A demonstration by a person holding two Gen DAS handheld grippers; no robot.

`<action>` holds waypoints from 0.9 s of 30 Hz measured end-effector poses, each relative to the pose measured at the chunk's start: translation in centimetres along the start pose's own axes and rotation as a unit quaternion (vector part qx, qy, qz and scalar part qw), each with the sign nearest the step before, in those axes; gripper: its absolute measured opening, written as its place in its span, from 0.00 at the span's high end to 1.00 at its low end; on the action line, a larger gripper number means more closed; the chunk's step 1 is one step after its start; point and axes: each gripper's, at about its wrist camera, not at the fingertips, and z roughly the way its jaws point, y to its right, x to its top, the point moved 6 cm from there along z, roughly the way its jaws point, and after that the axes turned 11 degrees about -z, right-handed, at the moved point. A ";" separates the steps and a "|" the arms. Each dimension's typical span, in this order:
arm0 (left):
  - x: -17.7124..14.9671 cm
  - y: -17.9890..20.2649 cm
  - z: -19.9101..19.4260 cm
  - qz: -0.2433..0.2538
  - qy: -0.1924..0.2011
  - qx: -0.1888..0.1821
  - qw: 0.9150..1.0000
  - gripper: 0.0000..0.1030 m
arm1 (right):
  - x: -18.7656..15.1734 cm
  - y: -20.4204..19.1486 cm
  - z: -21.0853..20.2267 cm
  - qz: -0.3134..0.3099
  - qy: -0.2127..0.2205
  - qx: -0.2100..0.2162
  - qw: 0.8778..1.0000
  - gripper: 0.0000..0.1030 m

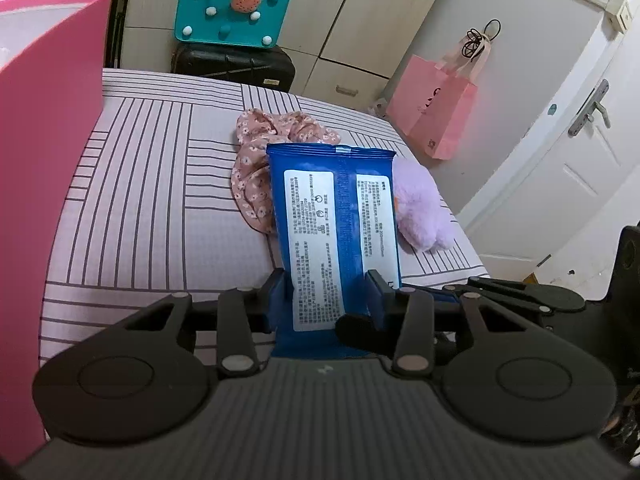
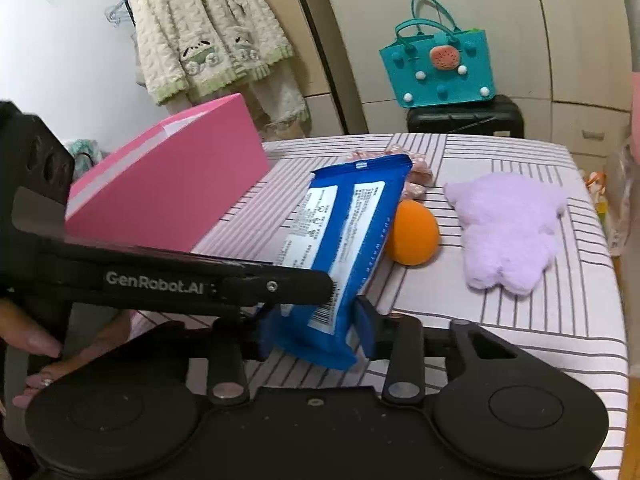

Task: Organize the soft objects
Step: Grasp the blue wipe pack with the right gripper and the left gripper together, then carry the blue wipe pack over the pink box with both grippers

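A blue wipes pack [image 1: 336, 216] stands tilted above the striped sheet [image 1: 152, 200], label side toward me. My left gripper [image 1: 328, 292] is shut on its lower part, blue pads against both sides. My right gripper [image 2: 316, 320] is shut on the same pack [image 2: 348, 220] near its bottom end; its left finger is hidden behind the left gripper's finger [image 2: 280, 286], which crosses from the left. Behind the pack lie a pink floral cloth [image 1: 256, 168], a purple plush [image 2: 512, 232] and an orange egg-shaped sponge [image 2: 414, 236].
An open pink box [image 2: 172, 196] stands at the left on the sheet. Off the far edge are a teal bag [image 2: 438, 68] on a black case, a pink paper bag [image 1: 436, 116] and a white door. A person's hand [image 2: 36, 344] holds the left tool.
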 end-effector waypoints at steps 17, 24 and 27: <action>-1.8 1.2 -2.3 0.049 0.010 0.035 0.998 0.61 | -1.3 -1.8 -0.7 0.038 0.014 -0.004 0.999 0.62; -2.2 0.8 -4.2 0.043 0.002 0.031 0.999 0.61 | -1.3 -3.1 -1.9 0.024 0.017 0.008 1.000 0.62; -2.2 0.6 -5.2 0.046 -0.020 0.017 0.999 0.61 | -1.2 -3.8 -2.6 0.017 0.012 0.016 1.000 0.62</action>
